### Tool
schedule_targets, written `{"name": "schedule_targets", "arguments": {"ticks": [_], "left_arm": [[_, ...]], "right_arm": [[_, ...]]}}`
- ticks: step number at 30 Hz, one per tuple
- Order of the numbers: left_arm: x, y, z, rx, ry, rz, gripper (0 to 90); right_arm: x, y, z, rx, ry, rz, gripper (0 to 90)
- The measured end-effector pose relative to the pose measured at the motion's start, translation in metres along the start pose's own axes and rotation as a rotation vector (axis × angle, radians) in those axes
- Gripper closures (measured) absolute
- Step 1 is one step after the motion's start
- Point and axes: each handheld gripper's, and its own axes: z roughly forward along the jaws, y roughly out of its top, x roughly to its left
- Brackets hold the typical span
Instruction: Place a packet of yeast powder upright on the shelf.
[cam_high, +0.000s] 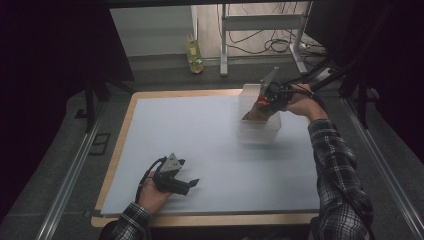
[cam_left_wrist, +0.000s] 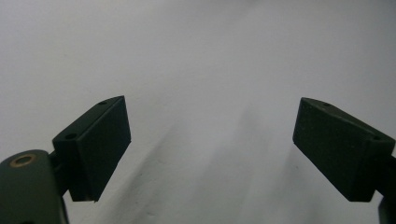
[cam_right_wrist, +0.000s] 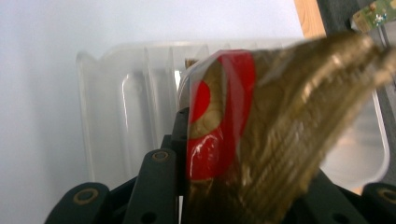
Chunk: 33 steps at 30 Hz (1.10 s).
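Snack packet (cam_right_wrist: 261, 135), gold foil with a red label, clamped in the right gripper (cam_high: 267, 99) above the clear plastic bin (cam_high: 260, 131) at the table's (cam_high: 210, 150) far right. Left gripper (cam_high: 175, 181), jaws apart, rests near the front edge.

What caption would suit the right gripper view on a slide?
Right gripper clamped on a gold-and-red snack packet, poised above a clear plastic tub on the white table sheet.
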Motion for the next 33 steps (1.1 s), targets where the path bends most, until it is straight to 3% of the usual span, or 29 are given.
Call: {"name": "schedule_targets", "arguments": {"ticks": [11, 19, 24, 33], "left_arm": [[0.0, 0.0, 0.0, 0.001, -0.002, 0.001, 11.2], [0.0, 0.0, 0.0, 0.002, -0.001, -0.001, 11.3], [0.001, 0.0, 0.0, -0.006, -0.001, -0.011, 11.2], [0.001, 0.0, 0.0, -0.015, -0.006, -0.023, 10.8]], "right_arm": [[0.001, 0.008, 0.017, -0.116, 0.012, 0.041, 68.2], [0.003, 0.005, 0.021, -0.147, 0.016, 0.086, 64.7], [0.003, 0.005, 0.019, -0.135, -0.001, 0.095, 56.7], [0.005, 0.005, 0.012, -0.171, -0.026, 0.142, 39.6]]}}
